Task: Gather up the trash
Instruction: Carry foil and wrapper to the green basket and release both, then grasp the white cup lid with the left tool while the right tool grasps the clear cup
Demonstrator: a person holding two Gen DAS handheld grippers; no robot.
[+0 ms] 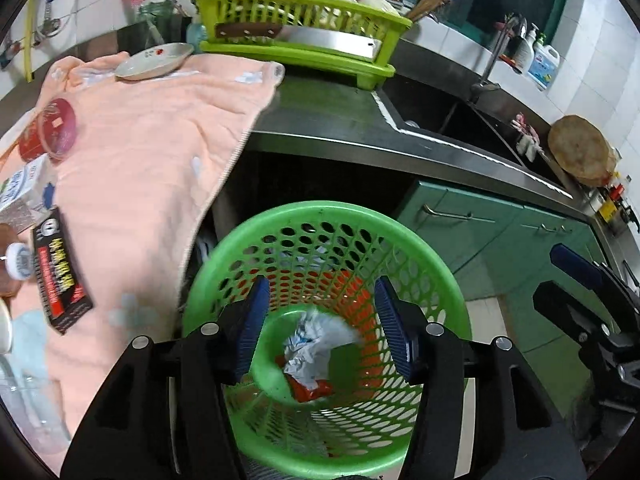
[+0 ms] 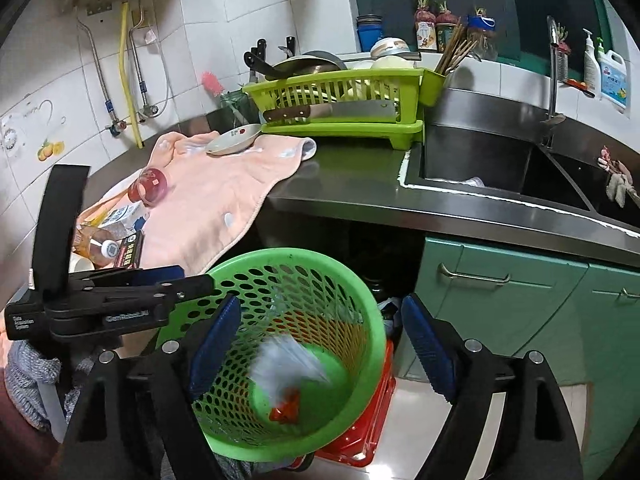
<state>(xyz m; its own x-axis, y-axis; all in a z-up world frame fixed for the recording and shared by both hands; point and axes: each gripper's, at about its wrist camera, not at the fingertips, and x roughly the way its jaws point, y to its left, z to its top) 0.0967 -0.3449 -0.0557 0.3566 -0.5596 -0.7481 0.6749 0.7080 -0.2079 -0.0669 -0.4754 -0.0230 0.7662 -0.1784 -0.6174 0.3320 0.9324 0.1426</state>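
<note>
**Both claws apart over the bin**

Steel desk (image 2: 360,196) runs along the wall, pink towel (image 1: 152,152) draped over its edge. Below it my green perforated bin (image 1: 436,280) sits on the floor. Crumpled white-and-red trash (image 1: 308,356) lies at the bin bottom, blurred in the right view. My left claw (image 1: 320,320) hangs over the bin mouth, pads apart, nothing between. My right claw (image 2: 320,352) likewise apart, empty, above the same bin

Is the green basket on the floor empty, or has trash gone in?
Not empty. The green basket holds a crumpled white wrapper with a red scrap beside it at the bottom; both wrist views show them.
</note>
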